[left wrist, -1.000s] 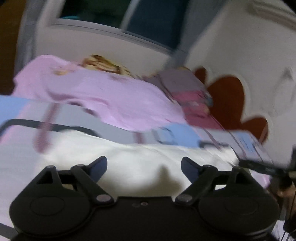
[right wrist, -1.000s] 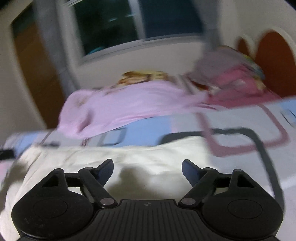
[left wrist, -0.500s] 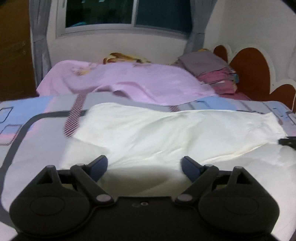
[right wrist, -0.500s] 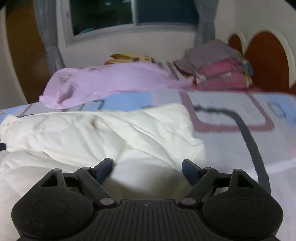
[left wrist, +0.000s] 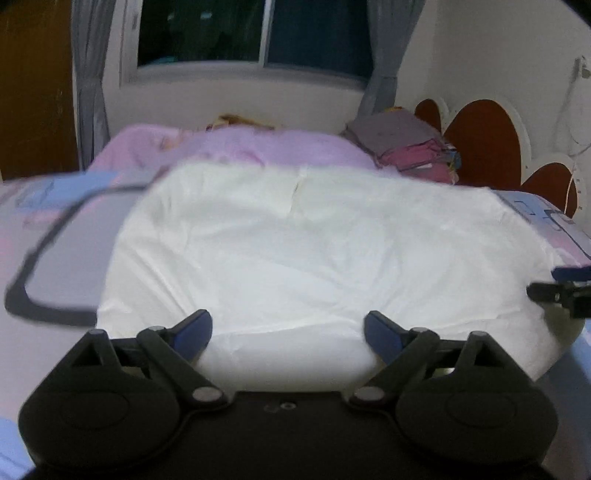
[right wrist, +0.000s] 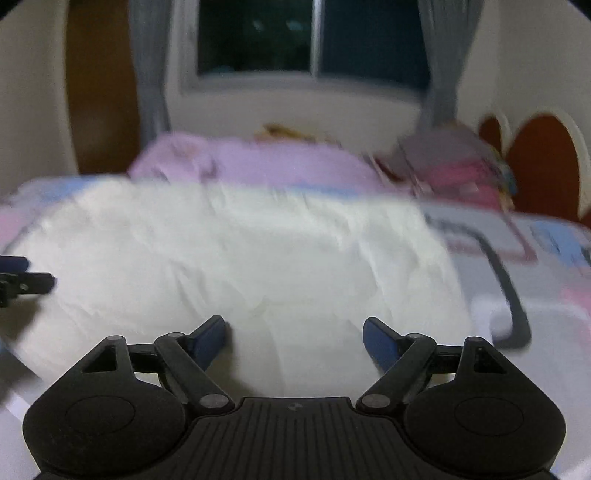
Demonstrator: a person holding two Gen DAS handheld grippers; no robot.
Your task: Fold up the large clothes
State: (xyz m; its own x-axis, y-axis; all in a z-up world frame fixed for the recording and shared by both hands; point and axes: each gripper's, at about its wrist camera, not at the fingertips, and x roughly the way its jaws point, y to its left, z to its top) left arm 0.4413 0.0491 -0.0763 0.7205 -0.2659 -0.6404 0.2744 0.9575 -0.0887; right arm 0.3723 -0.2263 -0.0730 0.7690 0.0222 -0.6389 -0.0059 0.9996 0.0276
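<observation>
A large white garment lies spread flat on the patterned bed; it also shows in the right wrist view. My left gripper is open and empty, hovering at the garment's near edge. My right gripper is open and empty, also over the near edge, further right. The right gripper's fingertips show at the right edge of the left wrist view; the left gripper's fingertips show at the left edge of the right wrist view.
A pink-purple cloth lies behind the white garment. A stack of folded clothes sits at the back right by the red and white headboard. A window with grey curtains is beyond. The bedsheet shows at the left.
Both grippers have moved back and steadied; the white garment now lies wider and flatter in front of them. Both stay open.
</observation>
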